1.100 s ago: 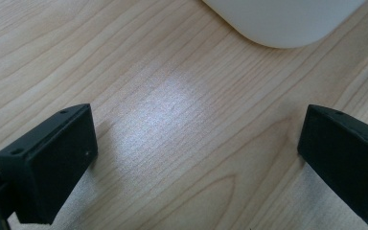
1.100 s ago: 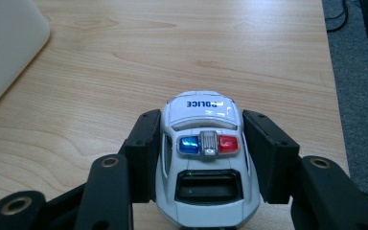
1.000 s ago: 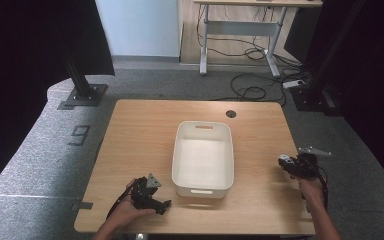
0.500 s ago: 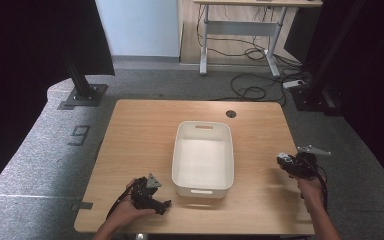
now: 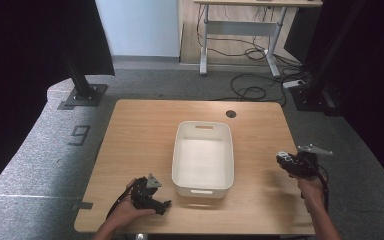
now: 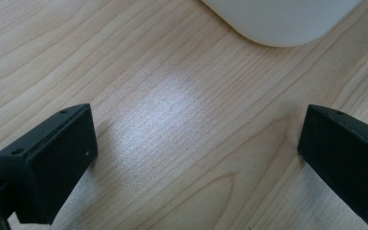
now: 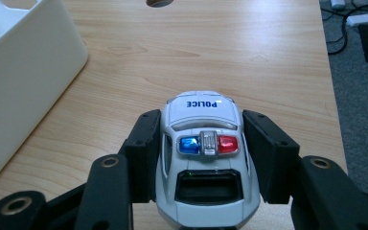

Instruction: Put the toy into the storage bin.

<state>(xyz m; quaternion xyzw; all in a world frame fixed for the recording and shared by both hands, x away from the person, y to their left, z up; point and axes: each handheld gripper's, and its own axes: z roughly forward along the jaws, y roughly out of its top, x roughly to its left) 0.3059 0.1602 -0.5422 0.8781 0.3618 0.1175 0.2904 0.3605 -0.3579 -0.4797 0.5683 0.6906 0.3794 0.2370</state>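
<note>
A white toy police car (image 7: 203, 158) with blue and red roof lights sits between the jaws of my right gripper (image 7: 202, 143), which is shut on its sides and holds it above the table. From above, that gripper (image 5: 289, 163) hovers near the table's right edge, right of the white bin (image 5: 203, 158). My left gripper (image 5: 164, 204) rests low at the front left of the table, close to the bin's near left corner. Its jaws (image 6: 199, 153) stand wide open over bare wood, with nothing between them. The bin's rounded corner (image 6: 278, 24) shows just beyond.
The wooden table (image 5: 145, 135) has a round cable hole (image 5: 231, 114) at the back right. Grey carpet (image 5: 40, 165) surrounds it, with a desk frame (image 5: 240, 35) and cables (image 5: 252, 87) on the floor behind. The bin looks empty inside.
My right gripper has risen slightly with the toy car in it. The left gripper has stayed where it was.
</note>
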